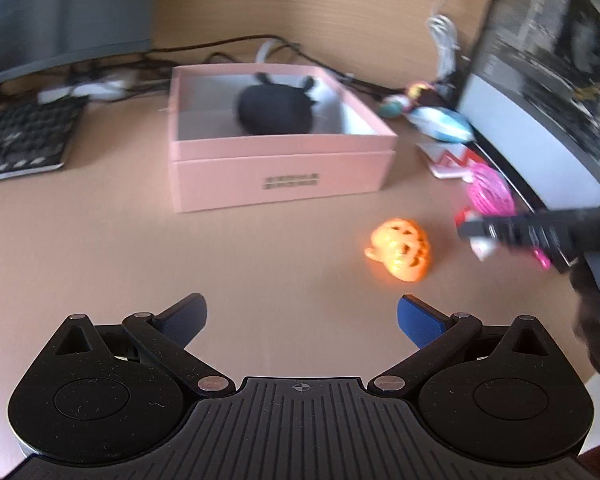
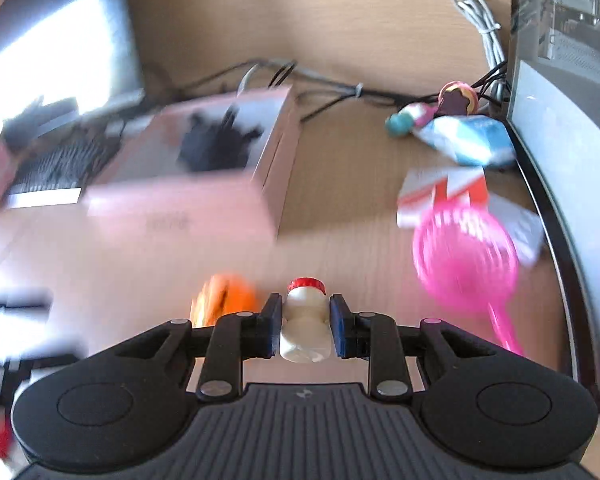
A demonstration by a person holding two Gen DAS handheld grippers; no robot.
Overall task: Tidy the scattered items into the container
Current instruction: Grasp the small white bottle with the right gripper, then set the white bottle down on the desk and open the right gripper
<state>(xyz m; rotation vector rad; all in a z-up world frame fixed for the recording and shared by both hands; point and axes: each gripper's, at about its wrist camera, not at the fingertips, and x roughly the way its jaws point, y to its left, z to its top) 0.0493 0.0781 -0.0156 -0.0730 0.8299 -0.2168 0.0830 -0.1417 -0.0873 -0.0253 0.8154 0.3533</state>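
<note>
A pink box (image 1: 284,176) stands on the wooden desk, with a black pouch (image 1: 276,110) inside; it also shows blurred in the right wrist view (image 2: 204,196). My left gripper (image 1: 302,320) is open and empty, held above the desk in front of the box. An orange pumpkin toy (image 1: 400,254) lies just ahead of it to the right. My right gripper (image 2: 305,320) is shut on a small white bottle with a red cap (image 2: 305,320). The right gripper shows in the left wrist view (image 1: 512,232), beside the pumpkin. The pumpkin (image 2: 224,300) is blurred behind its left finger.
A pink strainer (image 2: 464,260), a red-and-white packet (image 2: 440,192), a blue-white packet (image 2: 468,140) and small toys (image 2: 432,110) lie right of the box. A monitor (image 2: 572,160) borders the right side. A keyboard (image 1: 20,140) and cables (image 1: 220,50) lie behind.
</note>
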